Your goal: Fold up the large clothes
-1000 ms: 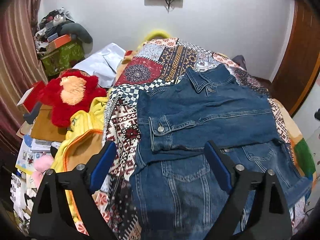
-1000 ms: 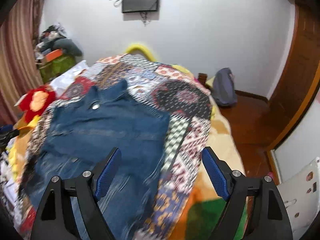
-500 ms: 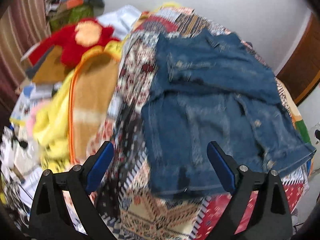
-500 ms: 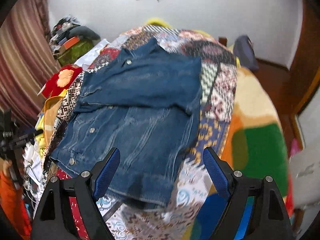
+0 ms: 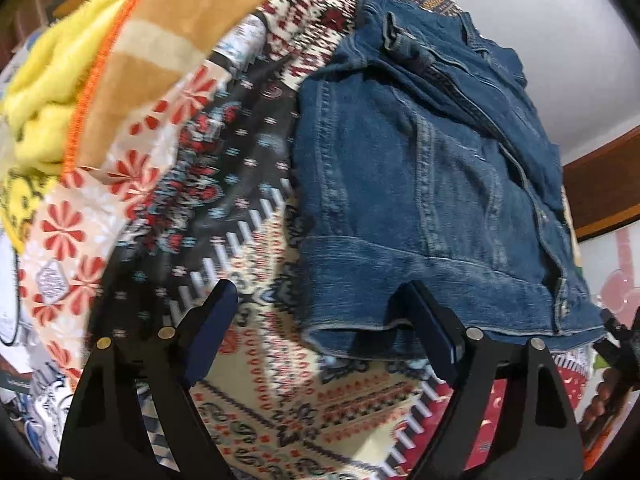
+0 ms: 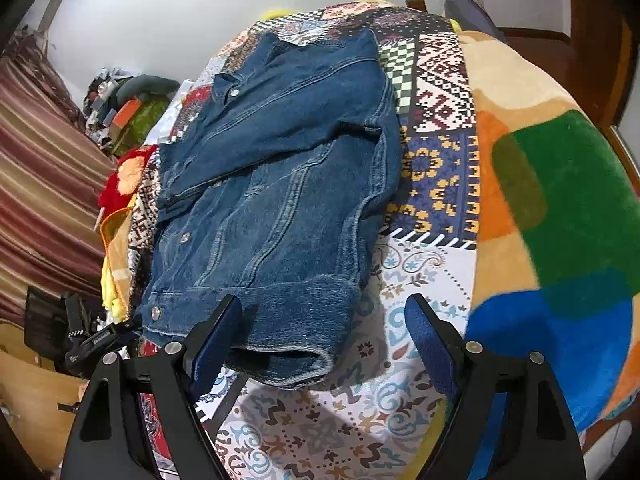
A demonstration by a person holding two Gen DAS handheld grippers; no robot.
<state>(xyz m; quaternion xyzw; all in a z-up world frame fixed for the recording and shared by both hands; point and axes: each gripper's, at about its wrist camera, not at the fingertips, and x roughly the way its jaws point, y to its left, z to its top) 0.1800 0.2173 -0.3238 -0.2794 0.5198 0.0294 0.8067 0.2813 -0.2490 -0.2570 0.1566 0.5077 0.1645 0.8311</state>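
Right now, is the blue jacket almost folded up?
Partly. The denim jacket lies on the patterned quilt with one sleeve already folded across its chest. Both grippers are open at its bottom hem, the left gripper and right gripper each at a corner. Neither has grabbed yet. Folding the bottom up is still left.

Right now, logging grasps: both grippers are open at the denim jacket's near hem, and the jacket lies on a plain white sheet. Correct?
Not quite. Both grippers, left gripper and right gripper, are open at the denim jacket hem, but the right wrist view shows it lying on a patchwork quilt.
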